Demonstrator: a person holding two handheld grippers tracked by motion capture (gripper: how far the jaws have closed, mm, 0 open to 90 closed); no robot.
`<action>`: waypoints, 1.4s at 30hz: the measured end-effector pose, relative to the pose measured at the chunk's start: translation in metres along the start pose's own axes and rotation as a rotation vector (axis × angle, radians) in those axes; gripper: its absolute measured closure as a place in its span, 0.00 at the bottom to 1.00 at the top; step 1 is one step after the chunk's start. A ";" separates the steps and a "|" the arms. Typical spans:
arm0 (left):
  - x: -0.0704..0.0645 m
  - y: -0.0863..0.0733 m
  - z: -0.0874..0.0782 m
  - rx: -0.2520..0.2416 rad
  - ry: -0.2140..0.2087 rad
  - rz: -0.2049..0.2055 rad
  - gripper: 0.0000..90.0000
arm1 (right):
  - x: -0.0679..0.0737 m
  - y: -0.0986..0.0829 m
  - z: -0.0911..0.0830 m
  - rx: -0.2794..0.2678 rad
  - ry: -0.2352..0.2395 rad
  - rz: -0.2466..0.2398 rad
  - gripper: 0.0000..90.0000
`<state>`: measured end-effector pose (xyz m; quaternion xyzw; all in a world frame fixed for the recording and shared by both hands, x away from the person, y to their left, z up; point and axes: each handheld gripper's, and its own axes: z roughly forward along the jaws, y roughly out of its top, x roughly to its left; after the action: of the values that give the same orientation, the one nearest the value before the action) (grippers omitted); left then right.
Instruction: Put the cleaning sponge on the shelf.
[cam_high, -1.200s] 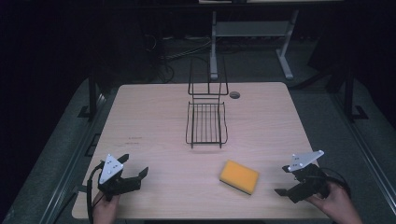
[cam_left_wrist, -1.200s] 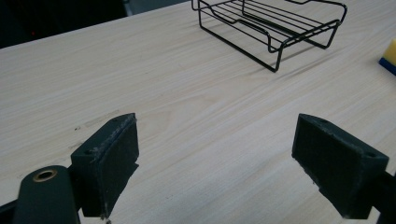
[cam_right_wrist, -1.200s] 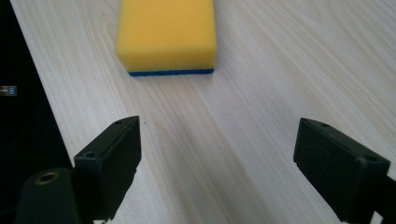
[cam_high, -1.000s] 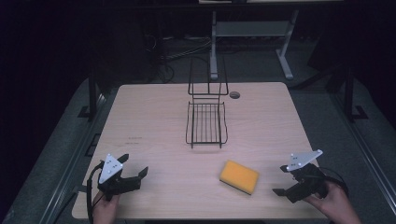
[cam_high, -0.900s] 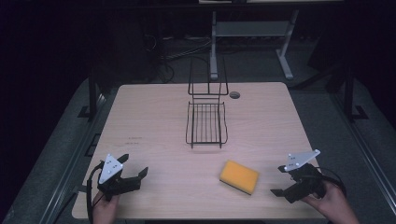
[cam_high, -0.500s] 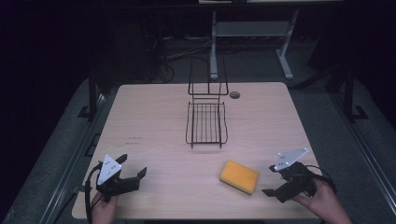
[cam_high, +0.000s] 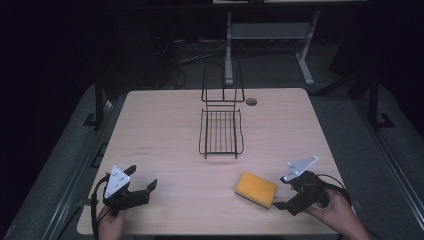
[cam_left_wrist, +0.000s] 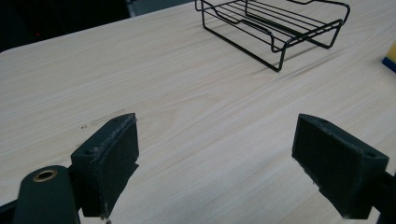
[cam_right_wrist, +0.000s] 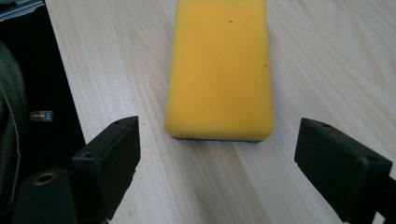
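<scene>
right gripper: jaws spread wide, empty, just short of the sponge | left gripper: jaws spread, over bare wood | table | wire rack: mid-table | sponge: yellow, flat, near front edge

The high view looks forward and down from above the person's edge, taking in the whole table from well back. The left gripper view sits low and close over the wood, facing the rack at its 1 o'clock. The right gripper view looks down at close range on the sponge at 12 o'clock. Rack and sponge both appear from above too.
</scene>
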<state>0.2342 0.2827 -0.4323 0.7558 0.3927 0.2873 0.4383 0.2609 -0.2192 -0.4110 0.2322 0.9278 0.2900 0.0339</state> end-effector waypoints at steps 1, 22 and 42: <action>0.000 0.000 0.000 0.001 0.000 0.000 0.16 | 0.000 0.001 0.001 0.001 -0.001 0.000 0.16; 0.001 0.000 0.000 0.000 -0.002 0.000 0.16 | 0.000 0.034 0.024 0.037 0.019 -0.040 0.16; 0.000 0.000 0.001 0.002 -0.009 0.001 0.16 | -0.003 0.047 0.048 0.095 0.003 -0.041 0.16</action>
<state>0.2347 0.2827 -0.4328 0.7576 0.3907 0.2838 0.4392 0.2923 -0.1614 -0.4253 0.2138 0.9452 0.2451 0.0272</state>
